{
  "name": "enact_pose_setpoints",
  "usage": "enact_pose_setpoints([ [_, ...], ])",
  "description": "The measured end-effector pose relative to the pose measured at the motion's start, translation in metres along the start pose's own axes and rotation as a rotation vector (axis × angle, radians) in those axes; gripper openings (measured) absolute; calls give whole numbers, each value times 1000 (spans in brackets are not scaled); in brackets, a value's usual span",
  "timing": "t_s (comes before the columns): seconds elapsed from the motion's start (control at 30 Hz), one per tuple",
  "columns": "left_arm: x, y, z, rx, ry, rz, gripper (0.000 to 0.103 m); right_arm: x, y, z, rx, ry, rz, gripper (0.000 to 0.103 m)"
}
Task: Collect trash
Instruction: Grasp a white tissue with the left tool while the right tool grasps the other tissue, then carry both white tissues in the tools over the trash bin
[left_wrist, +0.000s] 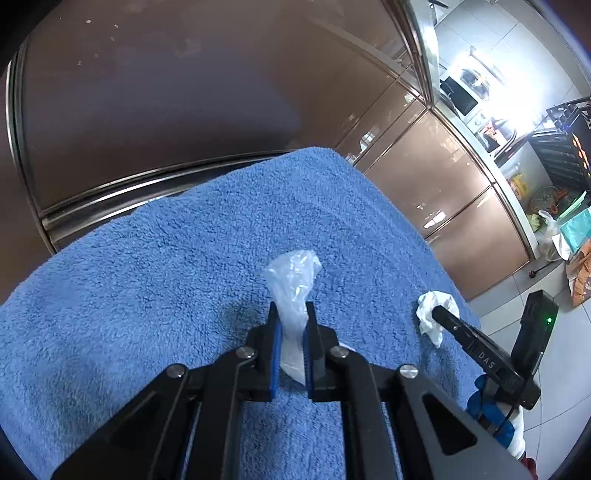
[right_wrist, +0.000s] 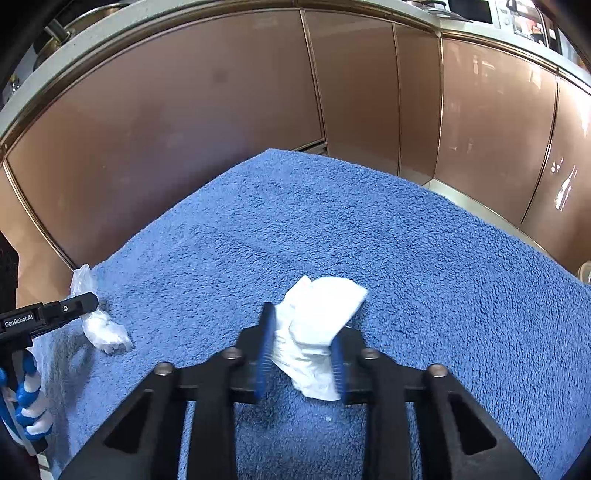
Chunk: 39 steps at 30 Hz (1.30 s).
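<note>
A crumpled clear plastic wrapper (left_wrist: 293, 295) lies on the blue towel (left_wrist: 147, 295). My left gripper (left_wrist: 291, 310) is shut on the wrapper, which sticks out past the pads. A crumpled white tissue (right_wrist: 317, 325) sits between the pads of my right gripper (right_wrist: 303, 325), which is shut on it. The right wrist view shows the left gripper (right_wrist: 85, 301) at the left edge with the wrapper (right_wrist: 99, 328) in it. The left wrist view shows the right gripper (left_wrist: 439, 314) at the right with the tissue (left_wrist: 430, 317) at its tip.
The blue towel (right_wrist: 406, 240) covers a raised surface. Brown glossy cabinet doors (right_wrist: 184, 129) stand close behind it. A black device with a green light (left_wrist: 535, 325) stands on the tiled floor to the right, with bags and boxes (left_wrist: 569, 236) farther back.
</note>
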<state>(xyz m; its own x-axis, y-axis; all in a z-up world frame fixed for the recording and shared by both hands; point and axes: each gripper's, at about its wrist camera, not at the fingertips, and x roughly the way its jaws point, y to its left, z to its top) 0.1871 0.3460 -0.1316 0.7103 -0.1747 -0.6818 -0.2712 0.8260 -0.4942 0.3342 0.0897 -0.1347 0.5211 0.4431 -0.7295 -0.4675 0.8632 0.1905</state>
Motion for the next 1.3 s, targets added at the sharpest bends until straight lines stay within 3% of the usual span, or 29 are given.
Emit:
enact_pose_setpoints([
  [0.37, -65, -54, -14, 85, -61, -28, 9, -106, 6, -23, -46, -110, 24, 11],
  [0.73, -111, -171, -51, 271, -76, -130, 9, -257, -60, -75, 44, -278, -98, 11],
  [1.0, -80, -302, -100, 446, 39, -230, 9, -323, -147, -128, 167, -315, -230, 11],
  [1.3, 31, -450, -194, 620, 296, -309, 9, -329, -256, -205, 350, -238, -379, 11],
])
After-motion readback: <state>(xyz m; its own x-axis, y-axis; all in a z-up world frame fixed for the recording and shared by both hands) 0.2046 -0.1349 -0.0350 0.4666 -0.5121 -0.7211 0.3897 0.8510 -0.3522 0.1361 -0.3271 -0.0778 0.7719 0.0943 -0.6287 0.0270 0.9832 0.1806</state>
